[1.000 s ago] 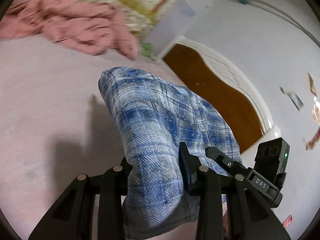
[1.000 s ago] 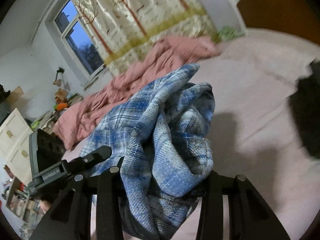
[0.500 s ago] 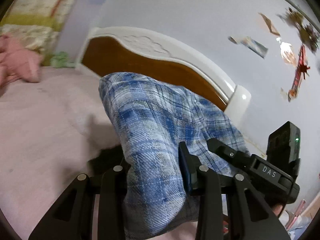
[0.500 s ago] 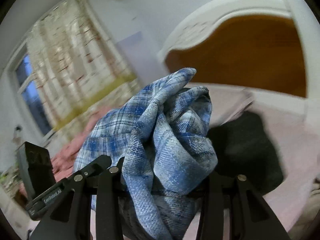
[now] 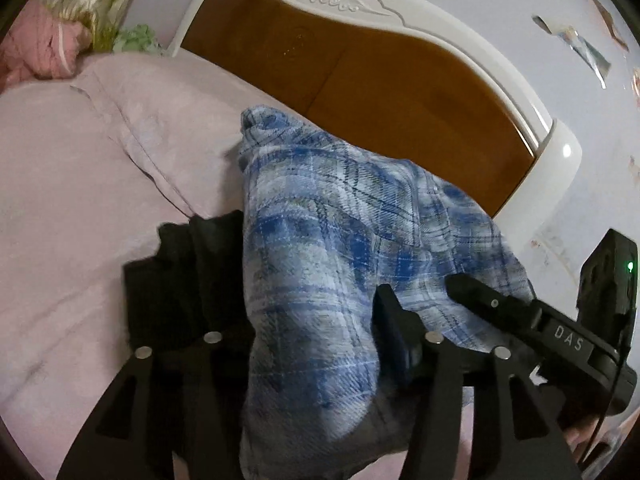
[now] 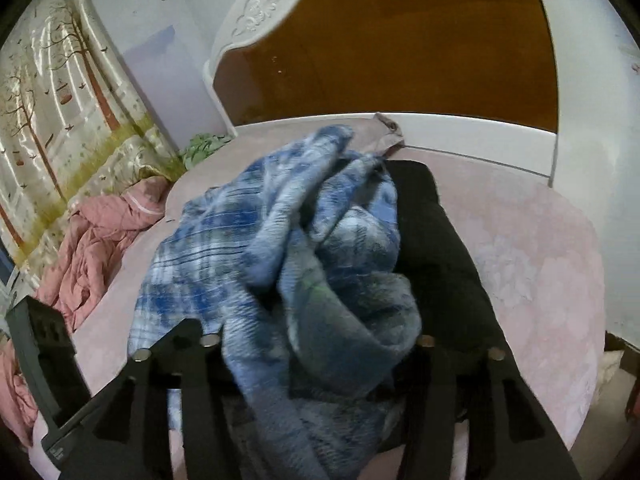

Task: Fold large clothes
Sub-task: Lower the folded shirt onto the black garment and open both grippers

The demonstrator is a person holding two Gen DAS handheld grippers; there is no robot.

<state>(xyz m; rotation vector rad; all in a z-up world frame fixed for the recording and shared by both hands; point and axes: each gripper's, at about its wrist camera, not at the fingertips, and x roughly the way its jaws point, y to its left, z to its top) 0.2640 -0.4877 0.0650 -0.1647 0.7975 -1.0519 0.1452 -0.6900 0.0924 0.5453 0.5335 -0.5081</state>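
Both grippers — left point(image 5: 316, 344), right point(image 6: 316, 360) — opening, swung headboard-ward point(image 5: 380, 76), one plaid shirt point(image 5: 320, 232)

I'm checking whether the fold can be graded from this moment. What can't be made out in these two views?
- Left wrist view: the left gripper pads; the blue plaid garment covers them, so the grip is unclear.
- Right wrist view: the right gripper pads, buried in the motion-blurred plaid cloth.
- Both views: most of the black garment, under the plaid one.
- Plaid garment's lower edge: cut off by the frame bottom.
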